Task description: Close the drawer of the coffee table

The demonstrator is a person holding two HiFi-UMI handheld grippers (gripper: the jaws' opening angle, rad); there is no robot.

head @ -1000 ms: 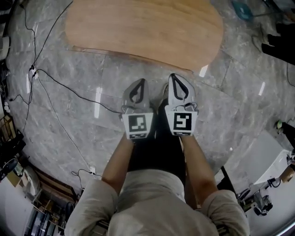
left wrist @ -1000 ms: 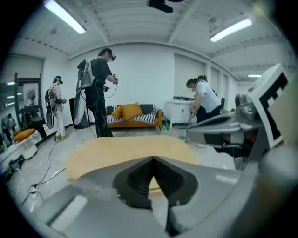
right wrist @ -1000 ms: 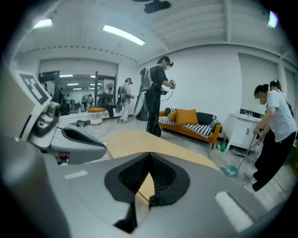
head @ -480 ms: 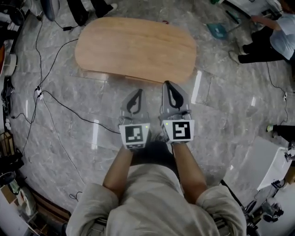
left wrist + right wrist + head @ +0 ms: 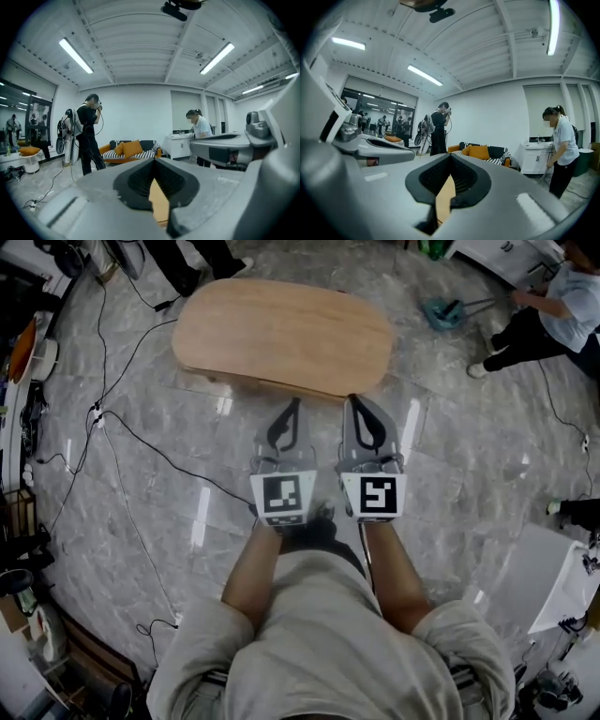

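Observation:
The coffee table [image 5: 281, 334] has an oval wooden top and stands on the grey marble floor, at the top of the head view. No drawer shows from under its near edge [image 5: 272, 382]. My left gripper [image 5: 294, 403] and right gripper [image 5: 354, 399] are held side by side in front of my body, tips toward the table and well above it. Both are shut with nothing in them. In the left gripper view the dark jaws meet at the left gripper [image 5: 153, 161], with a sliver of the wooden top [image 5: 160, 204] below. The right gripper [image 5: 450, 159] looks the same.
Black cables [image 5: 141, 442] trail over the floor at left. A person [image 5: 553, 306] bends beside a teal dustpan [image 5: 441, 310] at top right. Another person [image 5: 89, 133] stands before an orange-cushioned sofa [image 5: 132, 149]. A white cabinet [image 5: 562, 577] is at right.
Both grippers have risen together, still side by side and shut. The table now looks smaller and farther below, and more of the room shows around it.

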